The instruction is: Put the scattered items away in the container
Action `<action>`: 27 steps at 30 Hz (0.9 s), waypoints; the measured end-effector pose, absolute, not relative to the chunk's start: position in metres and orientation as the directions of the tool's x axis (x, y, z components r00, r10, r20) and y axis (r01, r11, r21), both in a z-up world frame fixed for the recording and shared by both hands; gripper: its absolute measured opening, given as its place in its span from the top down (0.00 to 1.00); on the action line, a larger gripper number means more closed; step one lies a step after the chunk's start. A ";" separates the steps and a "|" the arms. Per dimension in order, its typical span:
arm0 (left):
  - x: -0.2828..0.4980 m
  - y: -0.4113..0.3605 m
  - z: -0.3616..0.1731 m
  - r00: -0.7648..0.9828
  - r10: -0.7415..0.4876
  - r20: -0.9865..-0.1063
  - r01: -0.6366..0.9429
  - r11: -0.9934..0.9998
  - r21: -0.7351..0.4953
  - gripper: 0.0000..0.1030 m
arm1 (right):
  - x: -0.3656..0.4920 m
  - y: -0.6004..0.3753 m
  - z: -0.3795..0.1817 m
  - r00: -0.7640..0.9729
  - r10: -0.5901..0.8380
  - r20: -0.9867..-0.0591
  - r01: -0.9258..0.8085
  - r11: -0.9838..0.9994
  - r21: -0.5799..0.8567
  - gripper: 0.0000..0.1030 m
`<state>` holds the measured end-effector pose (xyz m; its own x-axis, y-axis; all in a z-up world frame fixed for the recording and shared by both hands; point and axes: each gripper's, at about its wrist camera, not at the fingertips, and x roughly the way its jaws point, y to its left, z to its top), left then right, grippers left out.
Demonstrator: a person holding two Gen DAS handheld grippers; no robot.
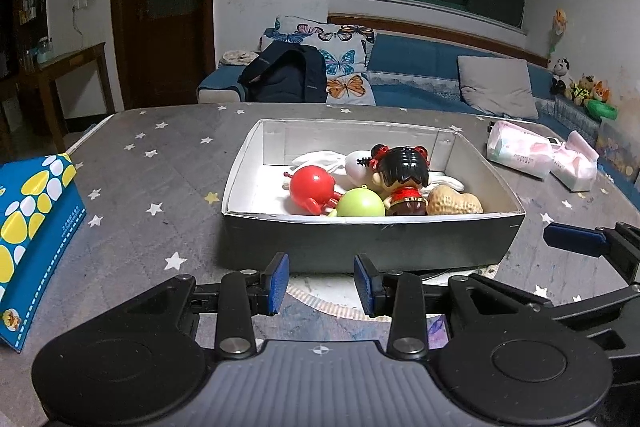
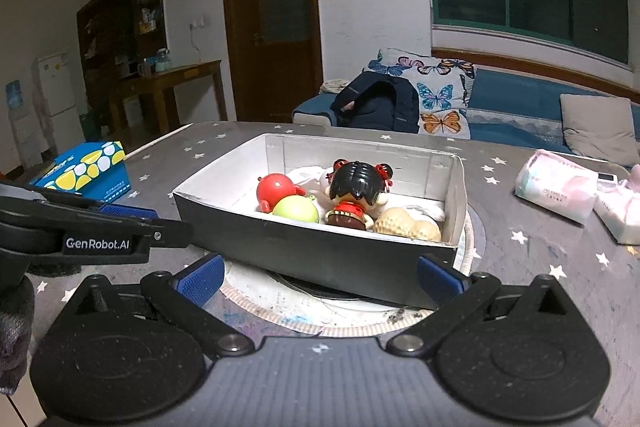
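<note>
My two claws hover at the near wall of the box (image 1: 368, 239), both empty: my left gripper (image 1: 320, 285) stands partly open, its blue pads a modest gap apart, and my right gripper (image 2: 318, 279) is spread wide, with nothing between the jaws of either.

Inside the box lie one red round toy (image 1: 312, 189) at 9 o'clock, one green ball (image 1: 360, 205) at 6, one black-haired doll (image 1: 402, 179) at centre, one peanut-shaped toy (image 1: 454, 203) at 4, and something white (image 1: 320, 159) behind them that I cannot make out. By my judgement the tidying is near done; no loose toy shows on the starred tablecloth (image 1: 160, 155).

The risk I see: the box sits partly on a round mat (image 2: 280, 303), so a nudge from my right claw could tilt or slide it.

Elsewhere I count one blue tissue box (image 1: 32, 227) at 9 o'clock and two soft pink packs (image 1: 520, 151) at 2.
</note>
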<state>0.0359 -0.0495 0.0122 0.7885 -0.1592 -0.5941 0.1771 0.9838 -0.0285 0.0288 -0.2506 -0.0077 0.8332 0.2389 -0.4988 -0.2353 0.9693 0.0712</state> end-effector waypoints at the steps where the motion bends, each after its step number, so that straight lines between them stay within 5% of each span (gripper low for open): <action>1: 0.035 -0.050 0.012 0.789 -0.158 -0.594 0.178 0.984 -0.025 0.63 | 0.028 -0.251 -0.009 0.834 0.238 -0.497 -0.233 0.970 0.074 0.00; 27: 0.025 -0.062 0.002 0.793 -0.110 -0.599 0.168 0.985 0.042 0.63 | 0.022 -0.247 -0.029 0.811 0.226 -0.540 -0.200 0.974 0.107 0.00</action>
<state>0.0255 -0.0622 0.0023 0.7929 -0.1096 -0.5994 0.1679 0.9849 0.0420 0.0224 -0.2474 -0.0290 0.8108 0.2255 -0.5401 -0.1997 0.9740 0.1068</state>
